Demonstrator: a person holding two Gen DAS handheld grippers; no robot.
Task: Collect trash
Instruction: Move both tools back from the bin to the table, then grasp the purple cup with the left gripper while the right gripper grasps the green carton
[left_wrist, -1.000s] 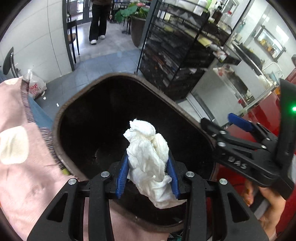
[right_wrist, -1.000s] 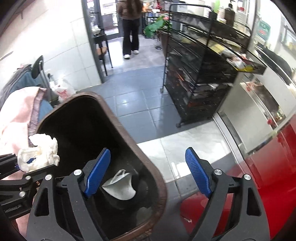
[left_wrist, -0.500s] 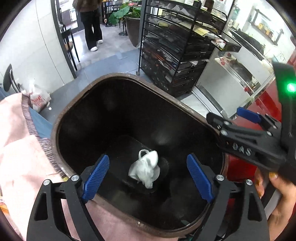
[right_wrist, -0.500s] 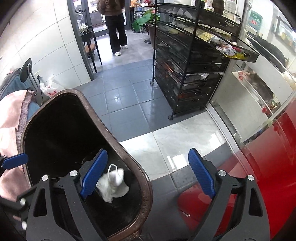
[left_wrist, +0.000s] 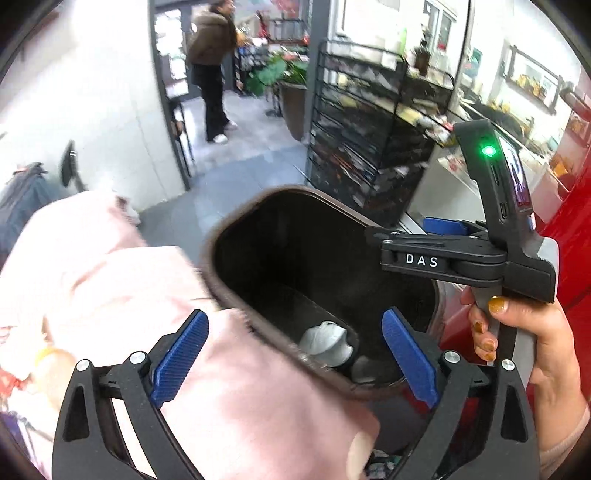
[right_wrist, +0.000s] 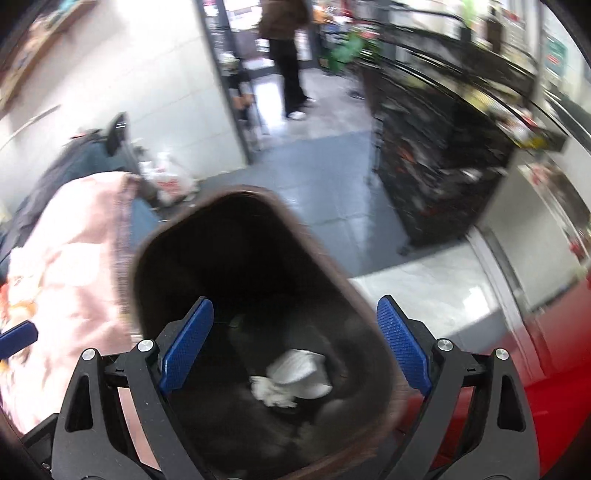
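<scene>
Hanging over the brown bin (left_wrist: 236, 225), the left gripper (left_wrist: 295, 354) has its blue pads spread wide and its jaws are opening, with nothing pressed between them. Crumpled white tissue (left_wrist: 327, 343) lies on the dark floor of the bin, close to the near wall, and a second pale wad sits touching it in the right wrist view (right_wrist: 299, 373). Beside the left gripper, the right gripper (right_wrist: 293, 347) also points down into the bin, fingers parted and empty; the tissue shows between them, far below, not touched. A hand (left_wrist: 528, 343) with yellow-painted nails grips the right gripper's handle, on which a green light glows. Pink cloth (left_wrist: 110, 280) drapes along the bin's left rim, overlapping the edge nearest the left gripper. Red surface (right_wrist: 554, 398) borders the bin on the right. Farther off, a black wire rack (left_wrist: 369, 155) stands on the grey tiled floor (right_wrist: 314, 177), and a person in a brown jacket (left_wrist: 214, 74) stands at a doorway.
</scene>
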